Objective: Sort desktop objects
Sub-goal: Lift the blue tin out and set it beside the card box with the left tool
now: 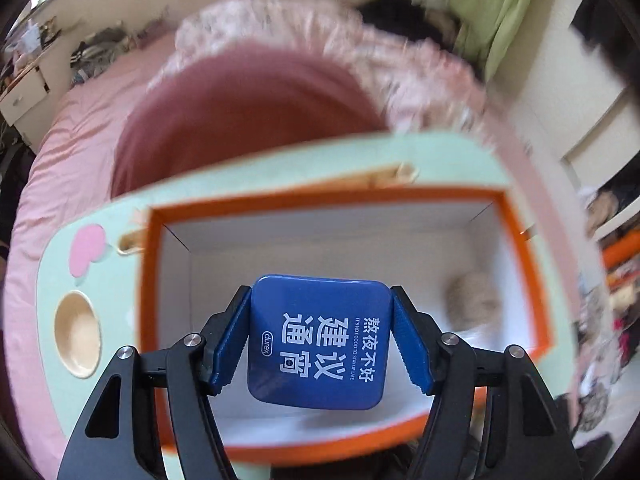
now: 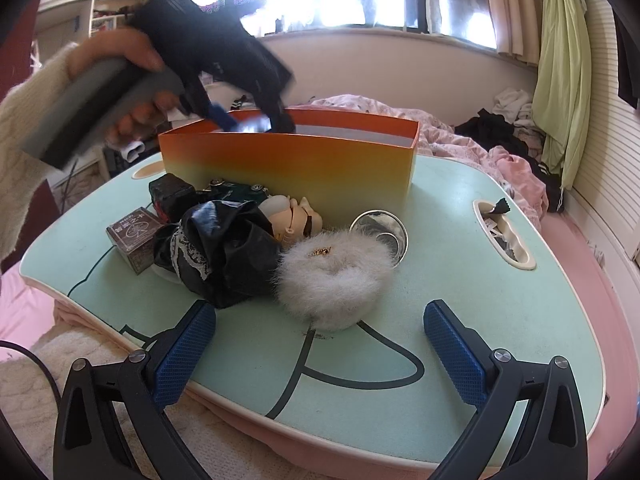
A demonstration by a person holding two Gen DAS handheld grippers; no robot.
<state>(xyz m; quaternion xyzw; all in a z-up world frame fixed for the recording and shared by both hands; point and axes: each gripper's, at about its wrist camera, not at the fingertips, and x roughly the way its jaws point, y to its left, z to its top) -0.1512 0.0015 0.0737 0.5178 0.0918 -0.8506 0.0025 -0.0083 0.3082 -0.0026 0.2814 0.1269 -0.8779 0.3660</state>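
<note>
My left gripper (image 1: 320, 340) is shut on a blue square tin (image 1: 318, 340) and holds it over the open orange box (image 1: 344, 196), which has a pale fluffy thing (image 1: 474, 300) inside. In the right wrist view the left gripper (image 2: 248, 120) dips into the orange box (image 2: 288, 160). My right gripper (image 2: 320, 340) is open and empty, low over the mint-green lap table (image 2: 480, 300), just short of a white fluffy pouch (image 2: 332, 276). Left of the pouch lie a black crumpled bag (image 2: 224, 252), a doll (image 2: 296, 216), a small grey box (image 2: 134, 236) and a dark block (image 2: 172, 196).
A round metal tin (image 2: 384, 228) lies behind the pouch. The table has a slot (image 2: 504, 236) on its right and a cup hollow (image 1: 78, 334). It stands on a bed with pink bedding (image 2: 460, 140) and clothes (image 2: 508, 120). A green garment (image 2: 564, 80) hangs at right.
</note>
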